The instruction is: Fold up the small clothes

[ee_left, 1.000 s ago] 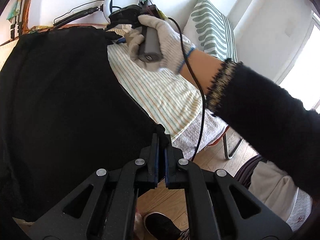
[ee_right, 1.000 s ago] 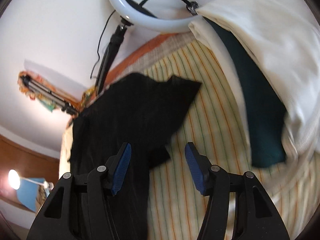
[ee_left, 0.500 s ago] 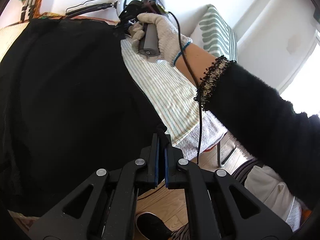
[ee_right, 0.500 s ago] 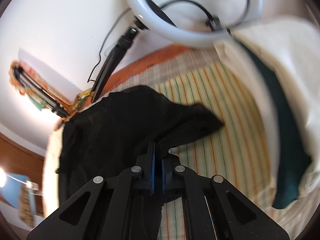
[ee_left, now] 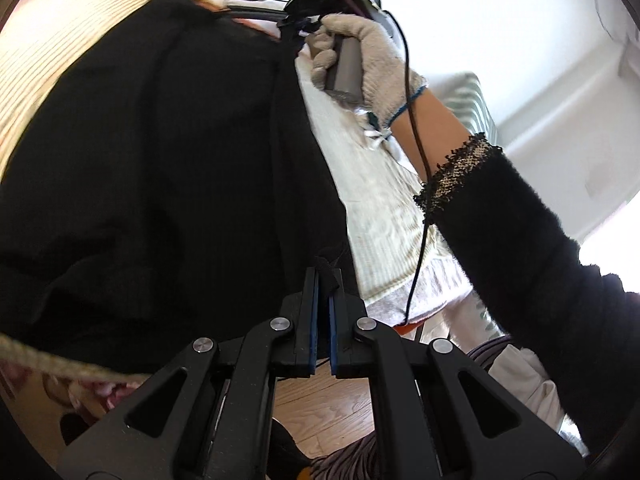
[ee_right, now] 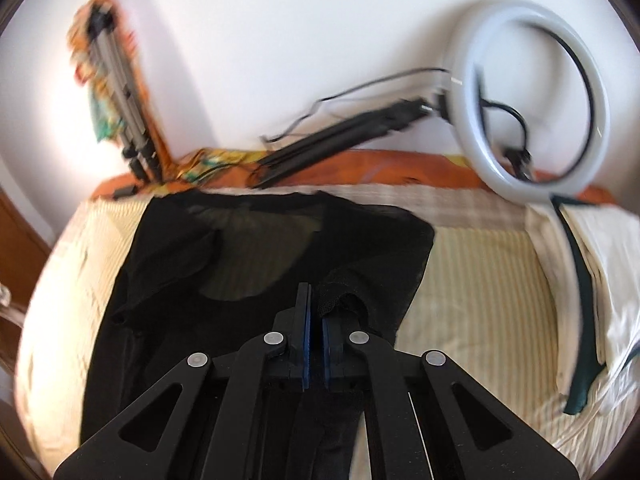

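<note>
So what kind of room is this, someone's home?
Probably a bedroom at home: a black garment lies on a striped bedspread, with a ring light against the wall and wooden flooring below.

tripod motion-blurred, dark green cloth mostly hidden

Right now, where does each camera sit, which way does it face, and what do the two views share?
Left wrist: on the left gripper, shut on the black garment, looking across the striped cover at the gloved right hand and its sleeve.
Right wrist: on the right gripper, shut on the garment's edge, facing the wall and ring light; none of the person's body shows.
Shared: the garment and cover.
</note>
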Available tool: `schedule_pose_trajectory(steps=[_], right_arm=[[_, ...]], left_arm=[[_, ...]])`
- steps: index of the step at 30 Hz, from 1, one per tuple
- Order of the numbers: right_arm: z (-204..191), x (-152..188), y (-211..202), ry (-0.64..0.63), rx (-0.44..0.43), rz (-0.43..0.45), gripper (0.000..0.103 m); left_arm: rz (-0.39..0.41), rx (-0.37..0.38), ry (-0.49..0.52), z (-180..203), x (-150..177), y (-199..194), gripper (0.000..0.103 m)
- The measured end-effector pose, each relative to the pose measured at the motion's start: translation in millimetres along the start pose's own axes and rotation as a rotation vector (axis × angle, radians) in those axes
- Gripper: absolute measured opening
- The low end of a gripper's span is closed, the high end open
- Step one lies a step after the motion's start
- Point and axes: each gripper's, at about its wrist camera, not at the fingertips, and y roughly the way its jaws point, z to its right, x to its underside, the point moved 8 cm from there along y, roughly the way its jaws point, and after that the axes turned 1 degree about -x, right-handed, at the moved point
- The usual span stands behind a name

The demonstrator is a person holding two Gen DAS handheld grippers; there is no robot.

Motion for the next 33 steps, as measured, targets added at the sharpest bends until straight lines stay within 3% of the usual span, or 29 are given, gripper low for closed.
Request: schedule_pose_trajectory(steps=[3, 6, 9, 10, 13, 17, 22, 26, 27, 28, 29, 33], right_arm=[[-25.1, -1.0, 10.5, -0.037, -0.012, -0.006, 0.003], [-42.0, -0.7, 18.2, -0.066, -0.009, -0.012, 0.003], [-49.0, 0.7, 22.9, -0.084, -0.006, -0.018, 0.003], [-49.9, 0.6, 23.1, -0.083, -0.007, -0.02, 0.003], [-47.3, 3.6, 24.7, -0.078, -0.004, -0.03, 0.003], [-40.5, 6.2, 26.1, -0.065, -0.004, -0.036, 0.003], [-33.4, 7.2, 26.9, -0.045, -0.013, -0.04, 0.003], [-33.6, 5.9, 25.1, -0.044, -0.02, -0.038, 0.003], [-33.6, 5.2, 23.6, -0.044, -0.022, -0.036, 0.003], [-33.4, 4.5, 22.4, -0.044, -0.023, -0.033, 0.003], [-33.3, 4.0, 21.2, -0.044, -0.025, -0.031, 0.003], [-35.5, 2.0, 17.5, -0.053, -0.024, -0.026, 0.003]], left_arm=[[0.013, -0.038, -0.019, -13.2, 3.9, -4.9, 0.002], [0.04, -0.124, 0.008, -18.9, 3.1, -14.0, 0.002], [0.091, -0.186, 0.106, -3.3, 0.9, -25.1, 0.002], [0.097, -0.198, 0.137, 4.5, 0.3, -25.6, 0.005], [0.105, -0.217, 0.199, 18.7, -2.1, -24.3, 0.032], [0.13, -0.276, 0.227, 13.5, -9.1, -35.1, 0.035], [0.112, -0.331, 0.274, 6.1, -10.7, -35.6, 0.035], [0.038, -0.359, 0.382, 9.4, -11.7, -5.8, 0.035], [0.019, -0.366, 0.391, 6.9, -10.6, -0.1, 0.033], [-0.002, -0.359, 0.391, 3.5, -9.2, 5.5, 0.01], [-0.02, -0.348, 0.372, -1.4, -7.7, 9.5, 0.004], [0.003, -0.261, 0.212, -15.1, -7.7, -5.7, 0.003]])
